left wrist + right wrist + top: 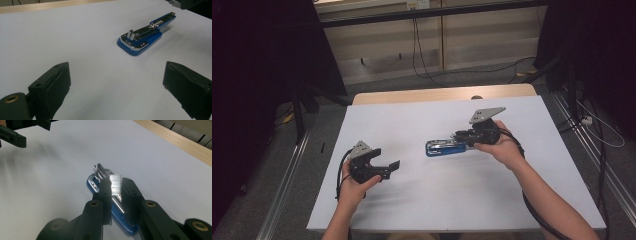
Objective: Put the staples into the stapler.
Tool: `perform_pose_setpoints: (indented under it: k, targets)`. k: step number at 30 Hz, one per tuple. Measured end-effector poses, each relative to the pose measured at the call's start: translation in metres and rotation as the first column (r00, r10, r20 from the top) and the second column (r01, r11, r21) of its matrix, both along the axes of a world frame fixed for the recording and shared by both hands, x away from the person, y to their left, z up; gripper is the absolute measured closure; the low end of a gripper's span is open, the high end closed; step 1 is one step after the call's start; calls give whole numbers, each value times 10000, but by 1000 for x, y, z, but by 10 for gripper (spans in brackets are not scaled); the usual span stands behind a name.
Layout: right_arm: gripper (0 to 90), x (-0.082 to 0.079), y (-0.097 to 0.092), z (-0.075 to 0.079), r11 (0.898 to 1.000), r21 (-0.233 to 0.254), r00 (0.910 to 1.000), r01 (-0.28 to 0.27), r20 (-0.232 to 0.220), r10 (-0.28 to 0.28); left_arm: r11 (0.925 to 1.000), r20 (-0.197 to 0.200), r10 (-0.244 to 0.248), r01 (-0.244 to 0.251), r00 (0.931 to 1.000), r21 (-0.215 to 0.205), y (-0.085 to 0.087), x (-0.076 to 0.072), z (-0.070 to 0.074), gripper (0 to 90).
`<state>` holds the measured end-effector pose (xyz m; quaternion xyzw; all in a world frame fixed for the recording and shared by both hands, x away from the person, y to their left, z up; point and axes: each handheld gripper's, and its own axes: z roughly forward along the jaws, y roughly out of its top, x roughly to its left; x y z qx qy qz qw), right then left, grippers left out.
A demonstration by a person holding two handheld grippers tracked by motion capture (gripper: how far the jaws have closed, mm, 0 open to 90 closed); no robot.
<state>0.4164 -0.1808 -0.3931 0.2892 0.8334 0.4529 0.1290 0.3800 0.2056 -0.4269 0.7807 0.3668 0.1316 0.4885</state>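
Observation:
A blue stapler (443, 148) lies opened on the white table (437, 200), its metal staple channel facing up (142, 37). My right gripper (116, 185) hovers just above the stapler (93, 185), shut on a short silver strip of staples (115, 184) held between its pads. In the high view the right gripper (460, 135) is over the stapler's right end. My left gripper (393, 168) rests at the table's left with its jaws wide apart and nothing between them. From the left gripper (115, 85) the stapler lies ahead and to the right, well apart.
A wooden strip (412, 95) borders the table's far edge. Black cables (422, 60) run over the floor beyond it. Metal rails (287, 175) flank the table left and right. The left gripper (15, 132) shows far off at the upper left of the right gripper view.

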Motion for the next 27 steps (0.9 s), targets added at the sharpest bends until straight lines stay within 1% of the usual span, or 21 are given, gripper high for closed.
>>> perform_pose_setpoints:
  k: [1,5,10,14,16,22,27]
  targets:
    - [794,2,1,0,10000,-2,10000,-53,51,53,10000,13,-11,11,10000,-24,0,0,0,79]
    - [794,8,5,-3,9999,130,10000,-43,-59,44,9999,55,-104,104,9999,-57,-2,1,0,79]
    - [794,13,6,-4,9996,276,9999,-114,-92,117,9999,44,-111,112,9999,-78,-4,1,1,79]
    - [794,18,6,-5,9994,261,9998,-206,-3,206,9998,83,-145,146,9999,-127,-4,2,1,79]
    - [794,21,7,-6,9990,315,9995,-312,-31,313,9998,70,-150,151,9999,-129,-4,2,1,79]
    - [794,28,11,-7,9987,175,9988,-469,132,467,9998,8,-122,122,9999,-129,-4,1,1,79]
    - [794,34,12,-10,9974,196,9976,-693,36,693,9998,-6,-171,171,9999,-83,-4,2,1,79]
